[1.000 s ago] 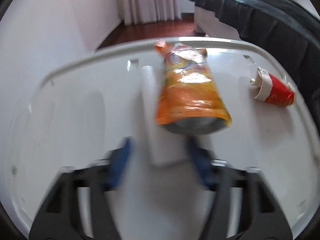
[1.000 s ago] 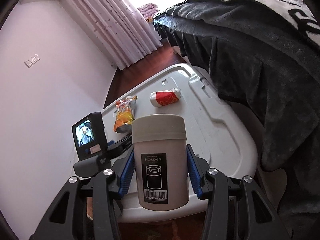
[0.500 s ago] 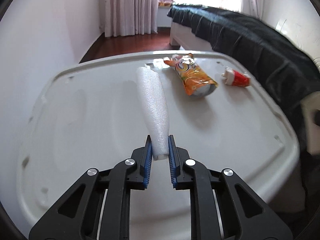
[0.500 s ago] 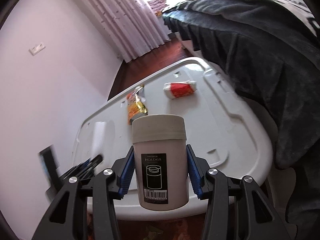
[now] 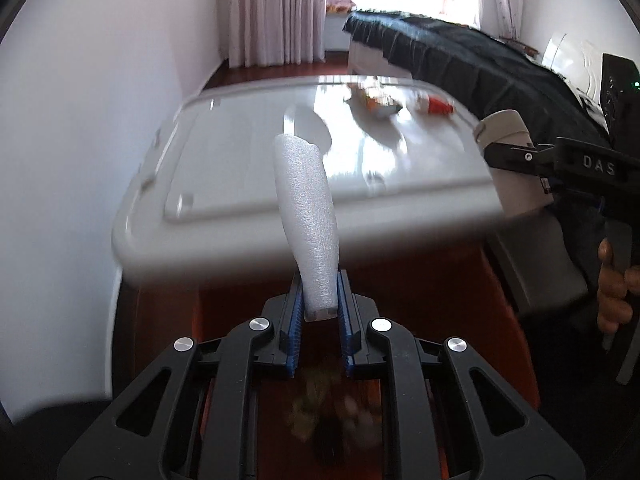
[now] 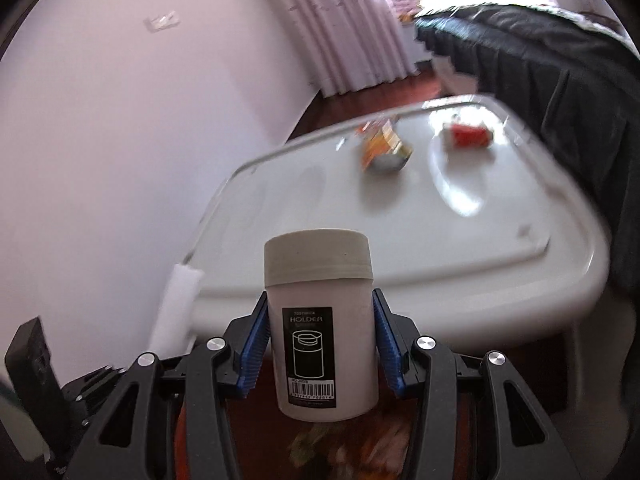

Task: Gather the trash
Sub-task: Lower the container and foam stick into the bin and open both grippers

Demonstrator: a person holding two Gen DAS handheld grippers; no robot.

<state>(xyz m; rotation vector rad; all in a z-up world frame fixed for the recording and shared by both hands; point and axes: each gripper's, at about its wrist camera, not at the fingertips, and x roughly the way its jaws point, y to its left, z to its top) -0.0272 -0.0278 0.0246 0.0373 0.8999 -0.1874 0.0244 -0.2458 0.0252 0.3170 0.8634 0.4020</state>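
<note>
My left gripper (image 5: 318,316) is clamped tight on the foam sleeve (image 5: 306,216), lifted clear of the white lid (image 5: 248,184), while my right gripper (image 6: 320,348) pinches the holder canister (image 6: 322,332) upright, probably so trash can go in.

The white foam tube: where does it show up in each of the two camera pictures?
Left wrist view: centre, the foam tube rises from the left claw.
Right wrist view: lower left, blurred.
Shared landmark: the white lid bearing the orange snack bag.
</note>
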